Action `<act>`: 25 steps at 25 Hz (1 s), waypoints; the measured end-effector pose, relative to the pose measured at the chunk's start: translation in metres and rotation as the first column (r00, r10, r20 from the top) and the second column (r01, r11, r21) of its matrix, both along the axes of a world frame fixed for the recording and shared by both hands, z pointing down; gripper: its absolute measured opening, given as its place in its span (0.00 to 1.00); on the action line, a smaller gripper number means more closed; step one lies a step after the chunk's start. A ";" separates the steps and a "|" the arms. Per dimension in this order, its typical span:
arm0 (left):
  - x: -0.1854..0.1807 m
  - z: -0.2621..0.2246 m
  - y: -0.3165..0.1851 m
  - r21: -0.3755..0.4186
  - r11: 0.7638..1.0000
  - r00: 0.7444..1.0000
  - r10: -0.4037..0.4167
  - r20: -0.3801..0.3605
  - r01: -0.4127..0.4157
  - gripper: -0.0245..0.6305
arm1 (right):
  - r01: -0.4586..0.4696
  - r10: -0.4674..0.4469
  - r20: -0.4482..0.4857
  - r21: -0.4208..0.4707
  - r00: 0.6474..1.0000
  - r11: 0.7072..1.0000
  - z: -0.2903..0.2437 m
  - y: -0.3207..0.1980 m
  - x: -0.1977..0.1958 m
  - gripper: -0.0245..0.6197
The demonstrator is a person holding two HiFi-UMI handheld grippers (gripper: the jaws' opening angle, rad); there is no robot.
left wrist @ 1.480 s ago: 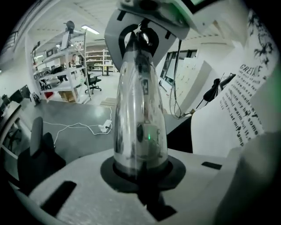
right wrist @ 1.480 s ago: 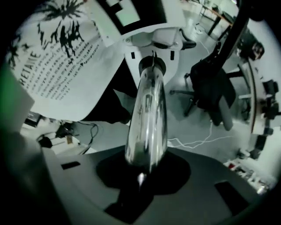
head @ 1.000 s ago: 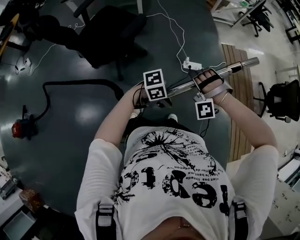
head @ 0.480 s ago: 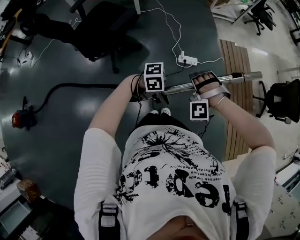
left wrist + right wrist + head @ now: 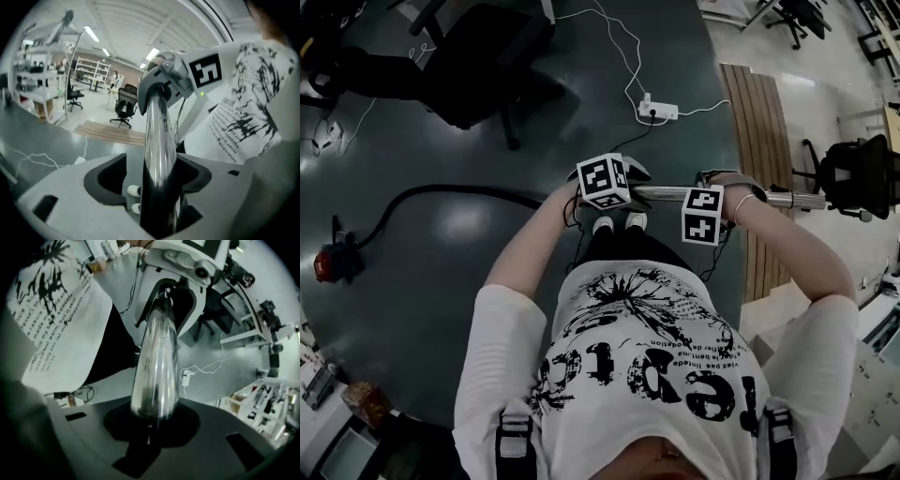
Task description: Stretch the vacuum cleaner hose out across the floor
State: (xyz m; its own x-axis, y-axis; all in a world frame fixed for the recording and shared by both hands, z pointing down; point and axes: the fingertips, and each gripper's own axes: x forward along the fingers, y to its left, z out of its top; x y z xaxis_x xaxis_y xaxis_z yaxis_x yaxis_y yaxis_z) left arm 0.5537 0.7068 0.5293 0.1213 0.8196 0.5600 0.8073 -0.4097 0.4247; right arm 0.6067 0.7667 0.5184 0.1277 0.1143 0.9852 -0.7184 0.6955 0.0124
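Right claw (image 5: 152, 423) clamps the shiny chrome wand tube (image 5: 664, 193). The left claw (image 5: 158, 190), jaws just opening, straddles it loosely. Black flexible hose (image 5: 469, 189) curves leftward along the floor (image 5: 422, 309). Keep the right grip firm and pull steadily.

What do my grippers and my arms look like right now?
The left gripper and right gripper have grey bodies with black jaw recesses. Each carries a white cube printed with black square markers. You wear a white short-sleeved T-shirt with black print. A thin black cord loops at the left wrist.
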 end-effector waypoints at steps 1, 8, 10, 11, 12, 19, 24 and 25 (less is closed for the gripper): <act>0.009 0.006 -0.002 0.061 0.998 0.998 -0.010 -0.067 0.014 0.48 | -0.045 0.046 0.034 -0.022 0.998 0.999 0.002 0.003 0.002 0.16; 0.080 0.036 -0.005 0.373 0.906 0.913 -0.036 -0.406 0.201 0.48 | -0.136 0.146 0.096 -0.107 0.985 0.985 0.004 0.013 0.046 0.16; 0.109 0.036 -0.001 0.412 0.871 0.889 -0.060 -0.453 0.269 0.48 | -0.160 0.177 0.142 -0.122 0.974 0.980 0.006 0.025 0.062 0.16; 0.123 0.038 0.002 0.440 0.851 0.882 -0.055 -0.468 0.286 0.48 | -0.172 0.192 0.166 -0.129 0.967 0.977 0.007 0.032 0.073 0.16; 0.138 0.040 0.006 0.475 0.829 0.878 -0.040 -0.477 0.296 0.48 | -0.183 0.208 0.185 -0.141 0.960 0.973 0.008 0.040 0.087 0.16; 0.235 0.047 0.059 0.625 0.668 0.844 -0.008 -0.536 0.403 0.22 | -0.261 0.310 0.257 -0.208 0.916 0.943 0.012 0.109 0.178 0.16; 0.279 0.060 0.101 0.675 0.638 0.859 0.041 -0.511 0.371 0.15 | -0.264 0.331 0.306 -0.241 0.893 0.934 0.023 0.155 0.220 0.16; 0.282 0.065 0.108 0.683 0.644 0.874 0.047 -0.484 0.344 0.15 | -0.267 0.340 0.318 -0.253 0.885 0.930 0.026 0.162 0.224 0.16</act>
State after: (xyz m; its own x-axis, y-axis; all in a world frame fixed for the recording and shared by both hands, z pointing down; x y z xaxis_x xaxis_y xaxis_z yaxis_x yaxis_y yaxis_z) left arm 0.8361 0.8144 0.5948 0.5804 0.1060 0.8074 0.7106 -0.5501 -0.4386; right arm 0.8307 0.9290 0.5448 -0.2933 0.2867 0.9120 -0.8261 0.4041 -0.3927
